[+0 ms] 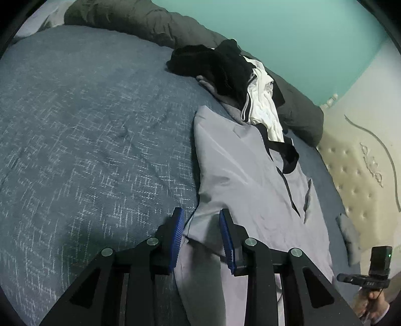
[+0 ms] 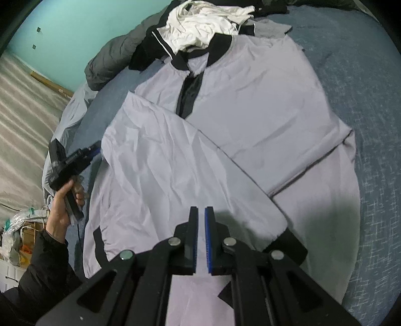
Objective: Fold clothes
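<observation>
A pale lilac jacket with a black collar lies flat on the blue bed cover. One sleeve is folded across its front, with the black cuff near my right gripper. My left gripper is open at the jacket's side edge; a fold of cloth lies between its blue pads, which do not press on it. My right gripper hangs shut over the folded sleeve, with no cloth seen between its pads.
A heap of black clothes and white clothes lies beyond the collar, against a grey duvet. A cream tufted headboard borders the bed. Beside the bed are a striped surface and bags.
</observation>
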Motion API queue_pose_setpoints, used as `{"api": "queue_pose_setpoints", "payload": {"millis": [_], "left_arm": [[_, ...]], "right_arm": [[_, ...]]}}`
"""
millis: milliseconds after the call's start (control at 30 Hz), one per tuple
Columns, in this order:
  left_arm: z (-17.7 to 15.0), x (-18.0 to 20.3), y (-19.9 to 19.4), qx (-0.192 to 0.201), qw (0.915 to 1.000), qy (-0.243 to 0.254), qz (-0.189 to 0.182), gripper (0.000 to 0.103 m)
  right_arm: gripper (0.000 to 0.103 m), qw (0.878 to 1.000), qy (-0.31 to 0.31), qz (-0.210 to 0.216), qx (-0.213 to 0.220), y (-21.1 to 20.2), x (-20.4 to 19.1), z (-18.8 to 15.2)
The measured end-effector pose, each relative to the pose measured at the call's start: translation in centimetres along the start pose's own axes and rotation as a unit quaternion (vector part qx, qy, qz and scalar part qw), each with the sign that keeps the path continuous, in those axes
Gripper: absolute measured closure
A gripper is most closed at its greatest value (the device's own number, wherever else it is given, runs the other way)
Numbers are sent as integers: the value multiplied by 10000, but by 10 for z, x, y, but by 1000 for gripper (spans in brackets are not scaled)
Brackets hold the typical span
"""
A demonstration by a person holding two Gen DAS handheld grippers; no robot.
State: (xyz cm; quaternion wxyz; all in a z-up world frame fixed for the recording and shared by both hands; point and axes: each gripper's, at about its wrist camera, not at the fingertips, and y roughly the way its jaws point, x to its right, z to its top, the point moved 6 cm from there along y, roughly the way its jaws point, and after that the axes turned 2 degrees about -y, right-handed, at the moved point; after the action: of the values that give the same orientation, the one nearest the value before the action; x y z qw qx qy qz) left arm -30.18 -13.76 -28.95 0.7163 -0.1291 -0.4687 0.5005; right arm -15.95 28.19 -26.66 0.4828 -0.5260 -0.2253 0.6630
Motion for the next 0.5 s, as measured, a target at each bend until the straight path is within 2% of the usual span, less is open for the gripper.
{"api": "queue_pose_setpoints", "payload": {"millis": [167,200,233,500], "left_arm": [[-7,4,11,-372,9990,244,64,71],[-7,3,11,-387,9988,269,118,74],[-7,3,10,-401,9986,294,171,90],[-7,-3,0,-280,9994,38,199,94]], "right_arm": [[97,9999,155,35,-40,4,7,-7],[97,9999,154,42,-40,4,6,-7],[97,9999,148,51,-39,4,6,-8],[97,9999,100,102,7,-2,5,-8]]}}
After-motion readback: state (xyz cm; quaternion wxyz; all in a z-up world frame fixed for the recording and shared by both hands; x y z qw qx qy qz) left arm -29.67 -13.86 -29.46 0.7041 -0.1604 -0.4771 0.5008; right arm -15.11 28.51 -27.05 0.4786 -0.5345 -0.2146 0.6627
